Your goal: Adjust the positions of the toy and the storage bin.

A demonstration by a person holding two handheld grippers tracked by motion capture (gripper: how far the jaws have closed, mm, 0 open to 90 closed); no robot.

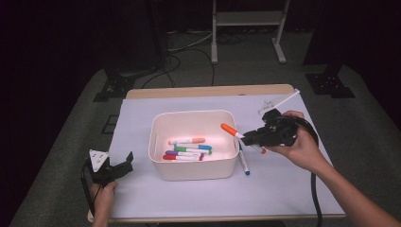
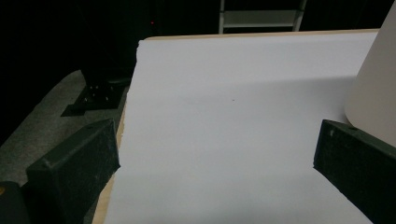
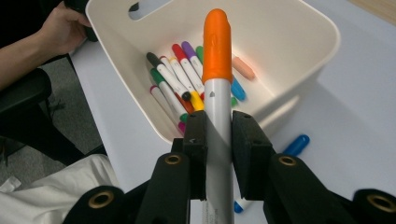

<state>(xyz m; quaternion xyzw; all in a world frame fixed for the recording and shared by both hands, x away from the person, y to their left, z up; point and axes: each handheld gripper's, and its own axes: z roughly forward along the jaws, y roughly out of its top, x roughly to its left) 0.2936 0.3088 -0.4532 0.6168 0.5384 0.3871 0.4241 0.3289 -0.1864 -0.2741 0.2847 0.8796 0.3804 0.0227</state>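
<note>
My right gripper [image 1: 250,137] is shut on a white marker with an orange cap [image 3: 217,51], held above the right rim of the white bin [image 1: 156,142]. In the high view the orange-capped marker [image 1: 231,130] points left over the bin's inside. Several coloured markers [image 1: 189,149] lie on the bin's floor, and those markers [image 3: 180,79] appear beyond the jaws in the right gripper view. A blue-capped marker [image 1: 243,163] lies on the paper just right of the bin. At the table's front left, my left gripper [image 1: 118,166] stands open and holds nothing, its black pads [image 2: 74,163] wide apart.
White paper [image 1: 142,113] covers the wooden table [image 1: 208,90]. The bin's wall [image 2: 373,88] rises at the right edge of the left gripper view. Dark stand bases [image 1: 328,82] sit on the floor behind the table. A cable [image 1: 314,198] trails from the right hand.
</note>
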